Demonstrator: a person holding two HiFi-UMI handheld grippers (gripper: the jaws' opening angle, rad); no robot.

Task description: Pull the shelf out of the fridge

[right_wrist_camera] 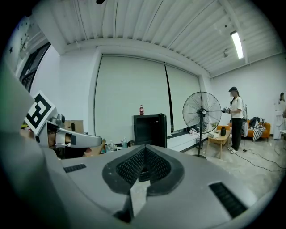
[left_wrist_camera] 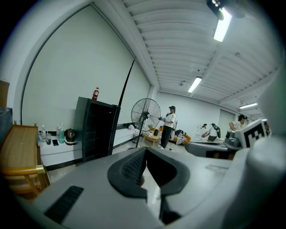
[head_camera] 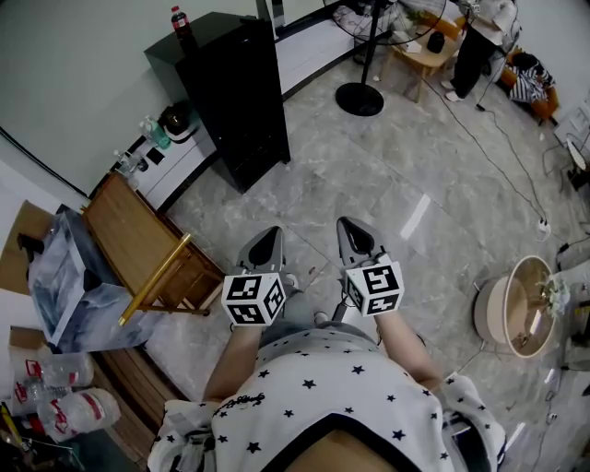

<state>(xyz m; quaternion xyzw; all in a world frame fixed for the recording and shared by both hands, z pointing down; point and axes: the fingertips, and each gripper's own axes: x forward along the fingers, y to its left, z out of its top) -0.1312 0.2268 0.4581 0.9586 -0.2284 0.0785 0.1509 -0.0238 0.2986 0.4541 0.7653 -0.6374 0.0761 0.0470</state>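
The black fridge [head_camera: 235,92] stands against the far wall with a cola bottle [head_camera: 181,20] on top. It also shows in the left gripper view [left_wrist_camera: 96,129] and in the right gripper view [right_wrist_camera: 149,129]. No shelf can be seen from here. My left gripper [head_camera: 267,236] and right gripper [head_camera: 348,226] hang side by side in front of my body, well short of the fridge, both pointing toward it. The left gripper [left_wrist_camera: 145,148] has its jaws together with nothing between them. The right gripper [right_wrist_camera: 145,146] is likewise shut and empty.
A wooden chair [head_camera: 138,244] and a plastic-wrapped bundle [head_camera: 74,277] stand at the left. A low white cabinet [head_camera: 171,157] with bottles sits beside the fridge. A standing fan [head_camera: 361,92], a person [head_camera: 475,51], floor cables and a round basin [head_camera: 521,304] are to the right.
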